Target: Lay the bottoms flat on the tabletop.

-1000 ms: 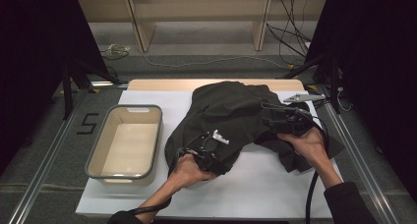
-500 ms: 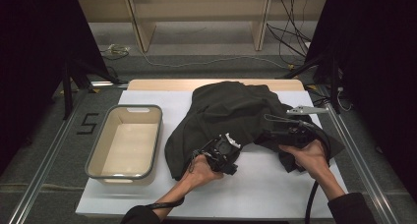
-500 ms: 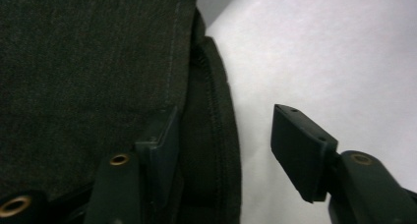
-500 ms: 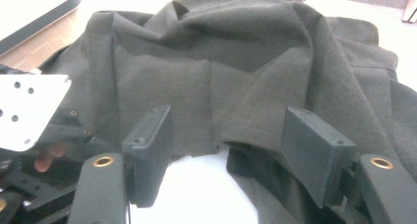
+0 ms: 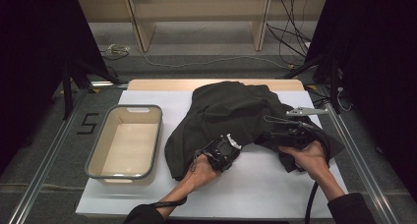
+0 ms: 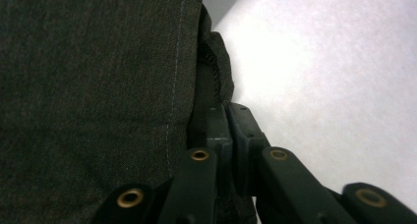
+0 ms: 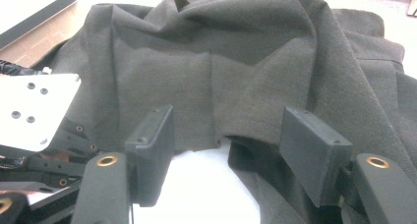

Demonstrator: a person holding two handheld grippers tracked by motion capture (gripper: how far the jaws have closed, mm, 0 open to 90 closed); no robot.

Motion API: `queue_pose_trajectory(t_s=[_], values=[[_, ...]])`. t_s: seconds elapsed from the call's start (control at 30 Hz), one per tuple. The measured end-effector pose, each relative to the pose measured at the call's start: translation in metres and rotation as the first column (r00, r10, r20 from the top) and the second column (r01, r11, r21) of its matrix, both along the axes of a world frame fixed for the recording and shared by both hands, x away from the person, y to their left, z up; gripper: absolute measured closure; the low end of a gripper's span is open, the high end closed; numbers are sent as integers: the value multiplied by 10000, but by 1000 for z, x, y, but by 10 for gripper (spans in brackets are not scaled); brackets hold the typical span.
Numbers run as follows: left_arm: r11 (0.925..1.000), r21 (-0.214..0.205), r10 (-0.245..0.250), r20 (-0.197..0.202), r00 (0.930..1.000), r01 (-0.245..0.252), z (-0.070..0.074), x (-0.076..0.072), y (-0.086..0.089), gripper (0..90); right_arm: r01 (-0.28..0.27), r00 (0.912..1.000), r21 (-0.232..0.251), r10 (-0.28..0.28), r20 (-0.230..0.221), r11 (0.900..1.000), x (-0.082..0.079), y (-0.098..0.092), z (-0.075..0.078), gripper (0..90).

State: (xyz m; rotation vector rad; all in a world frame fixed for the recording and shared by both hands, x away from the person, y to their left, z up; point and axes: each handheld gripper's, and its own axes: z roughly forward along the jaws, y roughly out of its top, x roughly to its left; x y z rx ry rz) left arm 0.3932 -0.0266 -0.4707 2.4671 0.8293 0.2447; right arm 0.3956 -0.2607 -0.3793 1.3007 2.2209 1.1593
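Observation:
A dark, crumpled garment (image 5: 236, 111) lies on the white table top (image 5: 275, 194), right of centre. My left gripper (image 5: 233, 144) is at its front hem. In the left gripper view its jaws (image 6: 228, 111) have just closed, pinching the stitched edge of the garment (image 6: 88, 86). My right gripper (image 5: 269, 126) is at the garment's right front side, pointing left. In the right gripper view it (image 7: 228, 135) stands open. The garment's edge (image 7: 236, 62) lies just beyond its pads, with bare table between them. The left gripper's grey plate (image 7: 34, 111) shows at the left of that view.
A beige bin with a grey rim (image 5: 98, 160) stands on the left part of the table. Metal rails run along both sides. Wooden furniture legs and loose cables are on the floor behind the table.
My left hand slid right along the garment's front hem and lowered, and its jaws went from open to shut on the cloth. The right hand barely moved.

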Motion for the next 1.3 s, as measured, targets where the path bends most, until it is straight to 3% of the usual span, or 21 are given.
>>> queue_pose_trajectory(t_s=[0.07, 0.17, 0.3, 0.43, 0.6, 0.73, 0.9, 1.0, 1.07, 1.2, 1.23, 1.3], values=[[9997, -217, -145, -229, 9996, 140, 1, -1, 3, 887, -96, 10000, -69, 96, -23, 9999, 0, 0, -1, 394], [9981, -365, -510, -191, 9985, 503, 9, -8, 10, 889, -240, 9996, -155, 238, -120, 9996, -1, 1, -3, 405], [9919, -1151, -563, -107, 9984, 547, 32, -16, 31, 889, -603, 9973, -461, 582, -457, 9971, -4, 4, -12, 414], [9865, -1442, -763, 134, 9970, 775, 56, -26, 47, 889, -928, 9929, -1056, 841, -844, 9901, -3, 10, -27, 430], [9749, -2062, -783, 340, 9963, 837, 84, -35, 67, 889, -1004, 9879, -1279, 836, -1308, 9867, 4, 12, -40, 446], [9719, -2256, -581, 500, 9971, 679, 96, -37, 87, 889, -1006, 9838, -1602, 741, -1634, 9820, 11, 15, -50, 450], [9640, -2659, 3, 310, 9995, 80, 96, -33, 122, 888, -876, 9825, -1853, 542, -1781, 9788, 20, 18, -58, 455], [9664, -2566, 227, 403, 9989, -117, 96, -34, 139, 887, -827, 9830, -1962, 476, -1776, 9771, 21, 18, -59, 458], [9685, -2481, 263, 159, 9995, -215, 90, -32, 146, 886, -774, 9830, -1915, 428, -1785, 9784, 22, 18, -58, 462], [9862, -1652, 47, -340, 9994, -103, 67, -31, 136, 877, -469, 9884, -1666, 216, -1506, 9849, 28, 14, -50, 476], [9898, -1422, -6, -657, 9978, -88, 57, -31, 129, 874, -360, 9899, -1557, 138, -1414, 9871, 30, 13, -48, 483], [9954, -952, -166, -789, 9967, 90, 45, -33, 118, 840, -113, 9920, -1154, -33, -1261, 9933, 35, 9, -40, 492]])
